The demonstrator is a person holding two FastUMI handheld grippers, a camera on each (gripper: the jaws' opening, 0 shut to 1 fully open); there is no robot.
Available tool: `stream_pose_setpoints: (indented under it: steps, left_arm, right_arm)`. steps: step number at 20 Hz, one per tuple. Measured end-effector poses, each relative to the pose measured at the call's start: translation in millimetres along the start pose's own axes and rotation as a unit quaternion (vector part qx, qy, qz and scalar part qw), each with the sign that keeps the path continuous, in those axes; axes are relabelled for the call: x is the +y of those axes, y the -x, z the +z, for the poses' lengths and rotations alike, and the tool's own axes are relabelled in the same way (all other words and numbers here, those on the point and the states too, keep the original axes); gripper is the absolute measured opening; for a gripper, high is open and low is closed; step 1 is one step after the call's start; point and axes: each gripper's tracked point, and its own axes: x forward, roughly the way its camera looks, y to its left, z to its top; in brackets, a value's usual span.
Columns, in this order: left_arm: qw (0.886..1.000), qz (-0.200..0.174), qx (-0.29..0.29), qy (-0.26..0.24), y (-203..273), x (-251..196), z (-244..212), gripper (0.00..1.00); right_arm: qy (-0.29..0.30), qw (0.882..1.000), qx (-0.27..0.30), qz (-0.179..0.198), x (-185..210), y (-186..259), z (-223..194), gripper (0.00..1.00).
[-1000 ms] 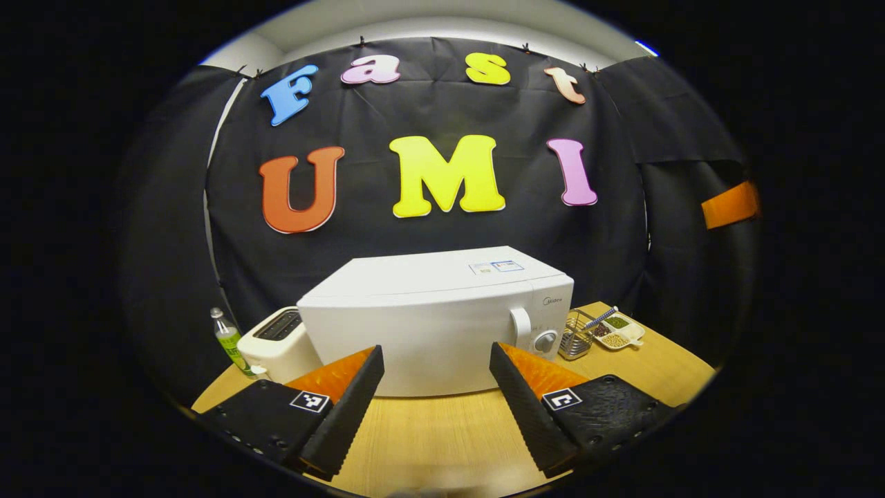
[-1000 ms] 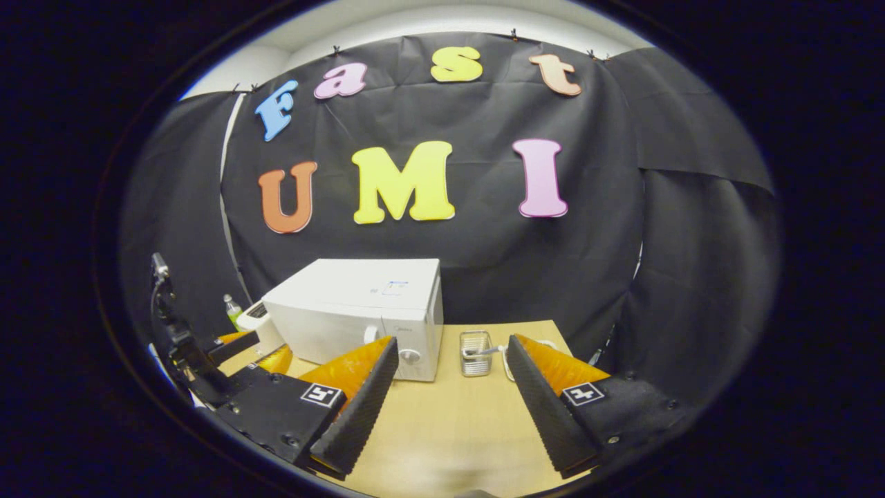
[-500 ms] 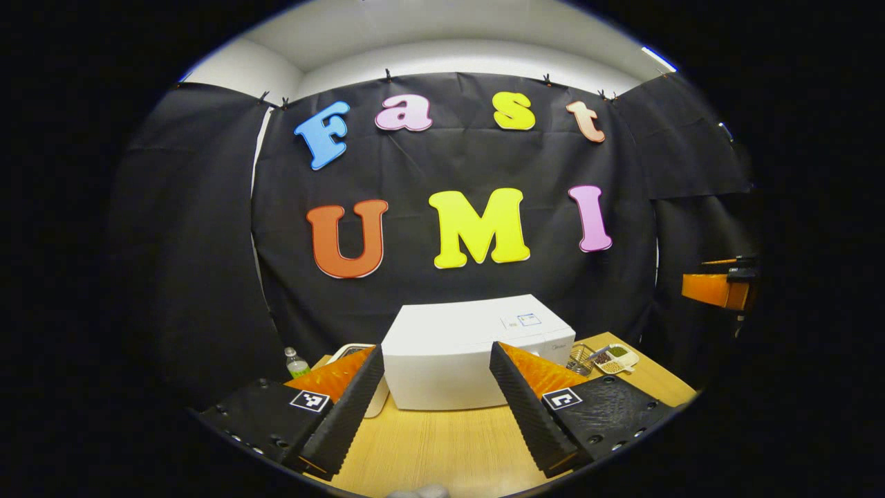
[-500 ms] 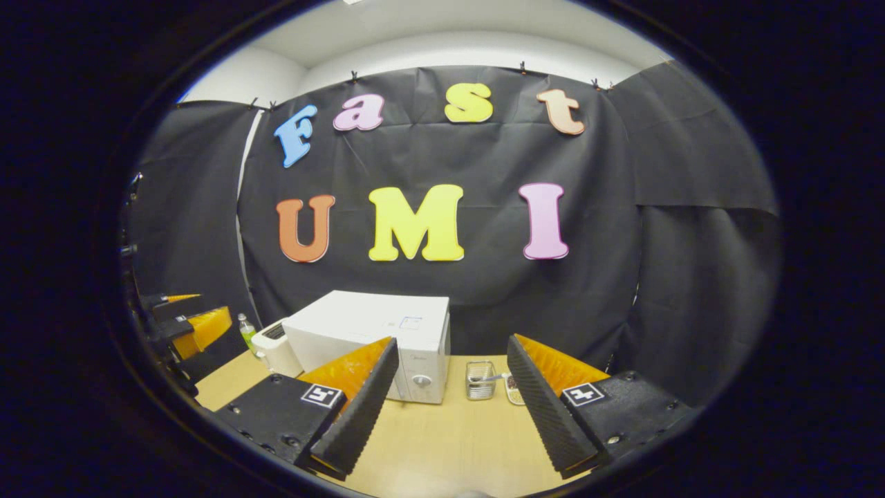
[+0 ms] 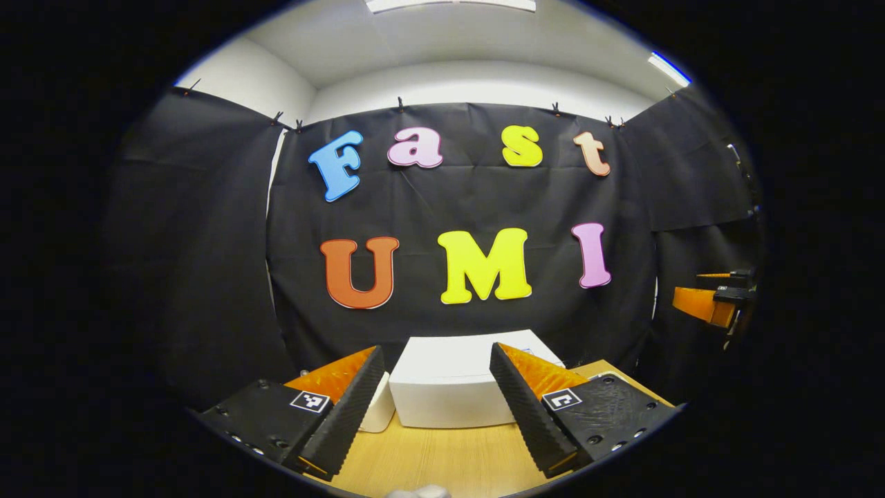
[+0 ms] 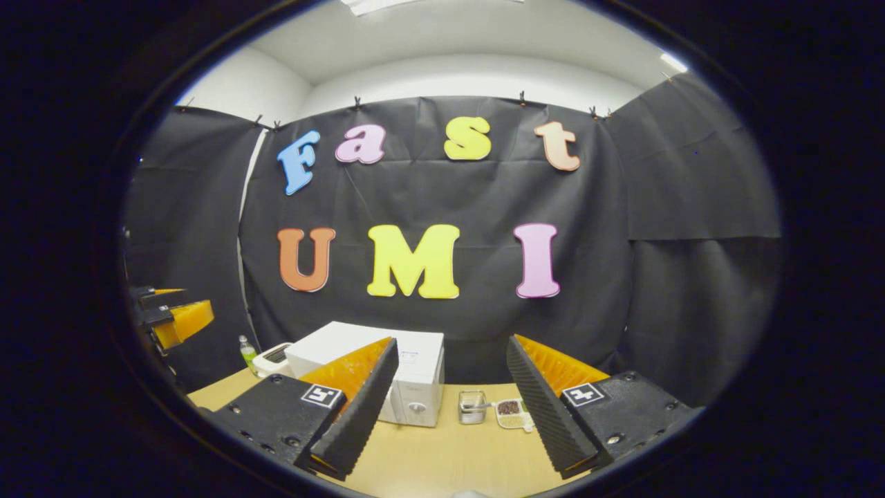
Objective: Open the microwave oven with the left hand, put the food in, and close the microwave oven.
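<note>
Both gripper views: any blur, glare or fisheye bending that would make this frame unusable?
Left gripper view: sharp, evenly lit; ceiling light strips are bright but no glare falls on the microwave; the table edge curves from the fisheye. Right gripper view: also sharp; the microwave and the small wire basket are small but readable, the bottle is tiny; the wall bows outward.

microwave oven: white | toaster: white | table: light wood grain | bottle: clear, green label | divided dish: white, dark brown filling | wire basket: silver
</note>
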Motion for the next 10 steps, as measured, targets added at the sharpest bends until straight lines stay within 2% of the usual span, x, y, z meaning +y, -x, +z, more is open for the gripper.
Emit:
stream_pose_setpoints:
  steps: [4, 5, 6, 7, 8, 9, 10]
  left_arm:
    - [1.0, 0.014, -0.005, 0.002, 2.0, 8.0, 9.2, 0.95]
    - [1.0, 0.012, -0.008, 0.005, 2.0, 6.7, 12.2, 0.95]
    - [1.0, 0.011, -0.009, 0.006, 1.7, 6.4, 13.4, 0.95]
    - [1.0, 0.011, -0.008, 0.004, 1.6, 6.9, 14.2, 0.95]
    - [1.0, 0.012, -0.012, 0.0, 2.1, 8.5, 16.1, 0.95]
    - [1.0, 0.013, -0.014, -0.004, 1.6, 9.2, 17.2, 0.95]
    - [1.0, 0.012, -0.015, -0.006, 0.6, 8.5, 17.3, 0.95]
  right_arm:
    - [-0.001, 1.0, 0.002, 0.003, 2.9, 2.0, 4.3, 0.92]
    - [-0.002, 1.0, 0.001, 0.004, 3.7, 2.2, 6.4, 1.0]
    - [-0.004, 1.0, 0.002, 0.005, 4.4, 2.3, 5.8, 1.0]
    - [-0.005, 1.0, 0.002, 0.006, 5.5, 2.6, 6.1, 0.92]
    - [-0.005, 1.0, 0.002, 0.005, 4.5, 2.8, 6.7, 0.92]
    - [-0.003, 1.0, 0.002, 0.003, 3.8, 2.6, 7.7, 1.0]
    - [-0.003, 1.0, 0.003, 0.002, 4.2, 2.8, 6.5, 0.91]
